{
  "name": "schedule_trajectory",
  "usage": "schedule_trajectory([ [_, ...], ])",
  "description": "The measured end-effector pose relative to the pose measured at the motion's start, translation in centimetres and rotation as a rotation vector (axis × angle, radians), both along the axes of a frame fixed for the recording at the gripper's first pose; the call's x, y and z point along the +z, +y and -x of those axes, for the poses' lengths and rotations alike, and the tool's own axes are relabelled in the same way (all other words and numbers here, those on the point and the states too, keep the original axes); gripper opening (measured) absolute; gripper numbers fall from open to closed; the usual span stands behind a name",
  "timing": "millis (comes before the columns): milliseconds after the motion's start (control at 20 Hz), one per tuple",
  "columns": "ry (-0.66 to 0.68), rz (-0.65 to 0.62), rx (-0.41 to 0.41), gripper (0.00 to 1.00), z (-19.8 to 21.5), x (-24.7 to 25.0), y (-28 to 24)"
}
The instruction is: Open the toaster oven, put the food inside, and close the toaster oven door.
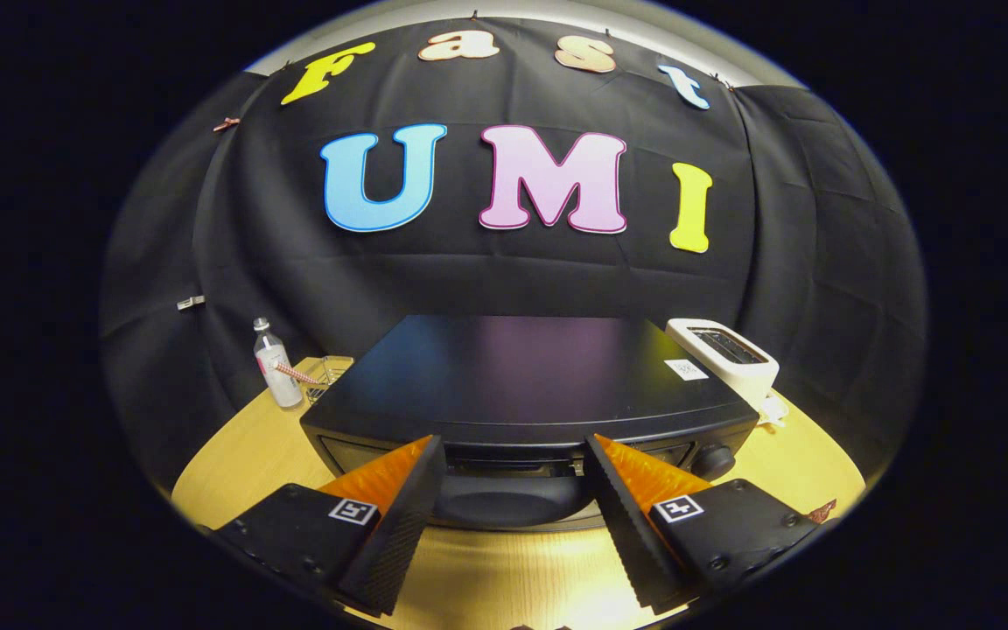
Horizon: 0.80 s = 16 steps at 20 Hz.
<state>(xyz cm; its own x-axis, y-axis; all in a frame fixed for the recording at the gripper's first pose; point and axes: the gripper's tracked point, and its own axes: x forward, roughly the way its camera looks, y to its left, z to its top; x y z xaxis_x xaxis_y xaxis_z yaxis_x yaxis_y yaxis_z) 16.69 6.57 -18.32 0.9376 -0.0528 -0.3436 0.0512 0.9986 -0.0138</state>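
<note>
A: How was the bench [784,472] arranged?

B: The black toaster oven [521,385] was centred on it, directly ahead of the tongs [514,464]. A white toaster [727,354] was placed beside its right rear corner, a clear bottle [275,363] near its left.

A: And the tongs?

B: They were held spread apart at the oven's front, with the rounded door handle [504,506] seen between the fingers; nothing was gripped.

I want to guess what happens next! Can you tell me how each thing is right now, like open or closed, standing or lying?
toaster oven: door looks slightly ajar at the top.
gripper: open, fingers either side of the door handle, not pressing.
bottle: upright, cap on, left of the oven.
white toaster: upright, slots empty, right of the oven.
</note>
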Motion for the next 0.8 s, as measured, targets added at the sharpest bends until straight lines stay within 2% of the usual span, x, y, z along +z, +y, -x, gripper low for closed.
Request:
schedule_trajectory([
  [450,0.066,-0.050,0.021,0.98,4.6,-1.3,0.2],
  [800,0.081,-0.016,0.053,0.99,8.0,-3.1,0.4],
])
